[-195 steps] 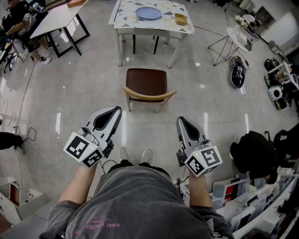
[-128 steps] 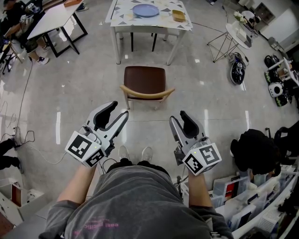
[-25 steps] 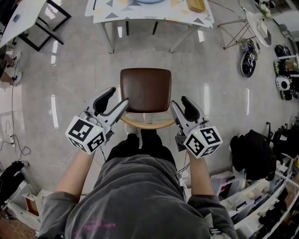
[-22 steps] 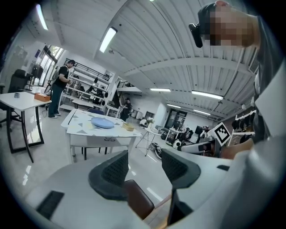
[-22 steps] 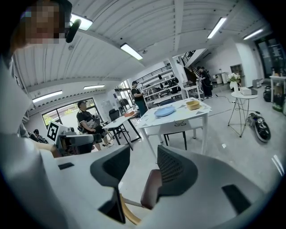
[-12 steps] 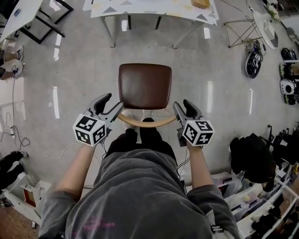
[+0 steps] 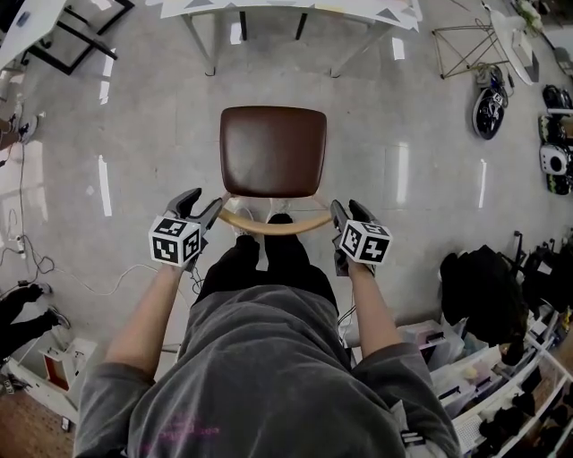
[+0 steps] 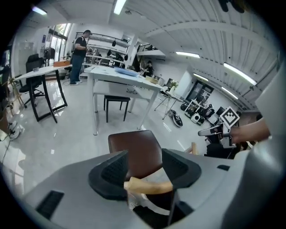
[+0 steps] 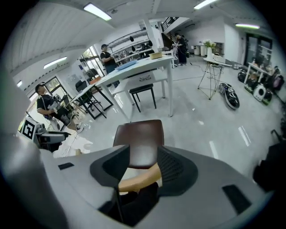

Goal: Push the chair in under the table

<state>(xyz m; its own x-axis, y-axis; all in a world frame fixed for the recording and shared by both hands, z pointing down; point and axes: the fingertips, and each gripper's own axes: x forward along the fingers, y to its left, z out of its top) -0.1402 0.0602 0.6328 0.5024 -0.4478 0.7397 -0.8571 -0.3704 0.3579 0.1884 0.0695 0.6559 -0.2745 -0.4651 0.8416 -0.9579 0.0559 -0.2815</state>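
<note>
**A:** Where's the chair?

**B:** The chair (image 7: 273, 150) stands on the grey floor (image 7: 152, 134), brown seat up. It is well apart from the white surface (image 7: 286, 7) at its 12 o'clock, and the seat is fully outside that surface's edge. The curved wooden backrest rail (image 7: 273, 225) runs along the seat's 6 o'clock side.

**A:** And the tools?

**B:** The left hand-held gripper (image 7: 204, 207) is at the rail's 9 o'clock end and the right hand-held gripper (image 7: 347, 213) at its 3 o'clock end. Both have their jaws spread wide. In each gripper view the rail end crosses the gap between the jaws, but they aren't clamped on it. Whether a pad brushes the wood, I can't tell.

**A:** Any writing?

**B:** Each marker cube (image 7: 175, 243) carries black-and-white square patterns, no letters. The grey shirt (image 7: 269, 376) has pink print low down, too small to read.

**A:** Further out?

**B:** There's a wire stand (image 7: 461, 49) at the chair's 2 o'clock and a black bag (image 7: 479, 286) at its 4 o'clock.
</note>
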